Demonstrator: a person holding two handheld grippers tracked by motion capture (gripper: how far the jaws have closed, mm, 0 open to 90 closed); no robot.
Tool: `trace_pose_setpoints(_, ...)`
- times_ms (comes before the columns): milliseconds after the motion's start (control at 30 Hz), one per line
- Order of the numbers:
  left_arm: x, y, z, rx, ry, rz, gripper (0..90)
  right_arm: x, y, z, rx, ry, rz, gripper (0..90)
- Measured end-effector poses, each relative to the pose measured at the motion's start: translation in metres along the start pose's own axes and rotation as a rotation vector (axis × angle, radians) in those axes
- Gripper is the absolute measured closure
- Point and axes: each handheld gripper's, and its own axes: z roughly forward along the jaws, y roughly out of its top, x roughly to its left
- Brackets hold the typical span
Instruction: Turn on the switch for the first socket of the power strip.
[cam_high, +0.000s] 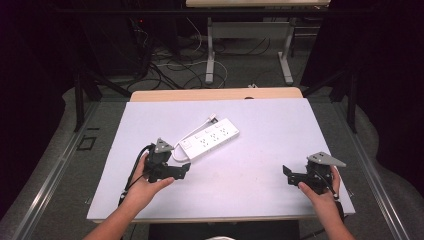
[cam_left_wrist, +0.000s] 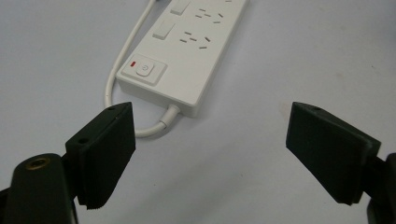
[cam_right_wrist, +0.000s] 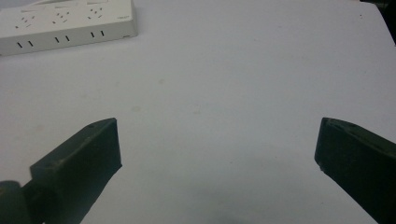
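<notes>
Nearest the person's edge of the table, both hands sit low and apart. Right gripper: jaws spread wide, nothing between them, only bare white tabletop ahead of them in the right gripper view; well apart from the power strip, which lies up and to the left of it across open surface. Left gripper: jaws likewise wide apart and empty, tips just short of the power strip's near end. In the left gripper view the strip's switch end sits just beyond the left jaw, with the red-marked power button facing up; the white cord leaves that end between the jaws, loops back under the left jaw's tip and runs up along the strip's far-left side. The cord looks close to that jaw pad, but I cannot tell whether they touch. Long axis of the power strip: runs diagonally away from the left gripper, near-left to far-right on the table, switch end closest, sockets receding, plug beyond the far side of the strip. Judgement: the left hand is plainly the nearer, and the strip lies almost straight ahead along its line of reach, so a short advance would bring the jaws astride the switch end; the strip's width looks about matched to the present opening, so alignment across that axis matters most.
</notes>
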Motion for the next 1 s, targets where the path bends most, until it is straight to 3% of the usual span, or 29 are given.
trace_pose_setpoints(300, 0.005, 0.013, -0.007, 0.002, 0.002, -0.001, 16.1, 0.0, 0.0, 0.001, -0.001, 0.007, 0.004, 0.0)
trace_pose_setpoints(667, 0.011, 0.034, -0.017, -0.036, 0.022, -0.011, 16.4, 0.0, -0.001, 0.001, 0.0, 0.009, 0.005, 0.2)
trace_pose_setpoints(1000, 0.018, 0.047, -0.017, -0.016, 0.022, -0.018, 16.3, 0.0, -0.001, 0.001, 0.003, 0.01, 0.005, 0.4)
